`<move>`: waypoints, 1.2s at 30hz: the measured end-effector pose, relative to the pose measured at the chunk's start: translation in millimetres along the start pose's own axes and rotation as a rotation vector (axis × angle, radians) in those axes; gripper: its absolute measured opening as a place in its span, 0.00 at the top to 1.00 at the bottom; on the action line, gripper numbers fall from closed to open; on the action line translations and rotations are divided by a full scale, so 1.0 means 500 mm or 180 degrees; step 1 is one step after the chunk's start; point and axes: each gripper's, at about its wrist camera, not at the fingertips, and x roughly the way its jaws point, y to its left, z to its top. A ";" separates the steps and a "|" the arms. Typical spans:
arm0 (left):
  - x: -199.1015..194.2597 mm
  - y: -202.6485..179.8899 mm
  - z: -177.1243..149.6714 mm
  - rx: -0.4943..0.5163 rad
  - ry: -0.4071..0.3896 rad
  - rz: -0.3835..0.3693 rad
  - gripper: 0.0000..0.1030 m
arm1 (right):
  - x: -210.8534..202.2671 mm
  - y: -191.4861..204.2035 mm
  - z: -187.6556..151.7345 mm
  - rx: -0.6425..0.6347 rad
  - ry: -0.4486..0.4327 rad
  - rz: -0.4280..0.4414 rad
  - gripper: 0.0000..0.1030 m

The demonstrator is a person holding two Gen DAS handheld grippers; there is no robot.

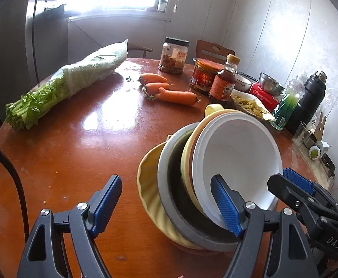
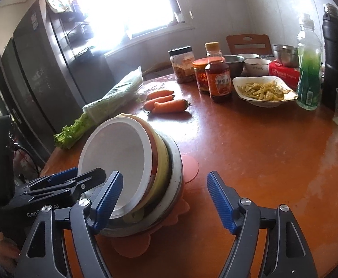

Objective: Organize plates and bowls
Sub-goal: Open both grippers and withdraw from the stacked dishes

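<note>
A stack of nested bowls and plates sits near the front of the round wooden table (image 1: 80, 139): a white bowl (image 1: 236, 159) tilted on top, then pale yellow and pink rims, a grey bowl (image 1: 169, 199), a yellow fluted plate (image 1: 148, 185). In the right wrist view the white bowl (image 2: 118, 159) tops the grey bowl (image 2: 175, 176) on a pink plate (image 2: 189, 169). My left gripper (image 1: 169, 199) is open, its right finger beside the white bowl's rim. My right gripper (image 2: 166, 197) is open, its left finger against the stack. Each gripper shows in the other's view, the right gripper (image 1: 294, 185) and the left gripper (image 2: 76, 180).
Celery in a bag (image 1: 64, 81) and three carrots (image 1: 166, 90) lie at the left and middle. Jars (image 1: 173, 55), a sauce bottle (image 1: 224, 81), a dish of food (image 2: 263, 90), steel bowls (image 2: 284, 55), a green bottle (image 2: 307, 69) and a black flask (image 2: 335, 55) crowd the back right.
</note>
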 end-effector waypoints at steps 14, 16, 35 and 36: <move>-0.103 0.000 -0.017 0.0029 -0.0302 0.0099 0.21 | -0.082 0.052 0.001 -0.0239 -0.0301 -0.0158 0.23; -0.117 -0.001 -0.023 0.0028 -0.0332 0.0115 0.21 | -0.094 0.059 -0.003 -0.0260 -0.0338 -0.0156 0.23; -0.193 -0.041 -0.135 0.0104 -0.0445 0.0359 0.17 | -0.189 0.097 -0.086 -0.0665 -0.0660 -0.0685 0.21; -0.194 -0.041 -0.140 0.0093 -0.0432 0.0366 0.17 | -0.190 0.096 -0.090 -0.0665 -0.0653 -0.0678 0.21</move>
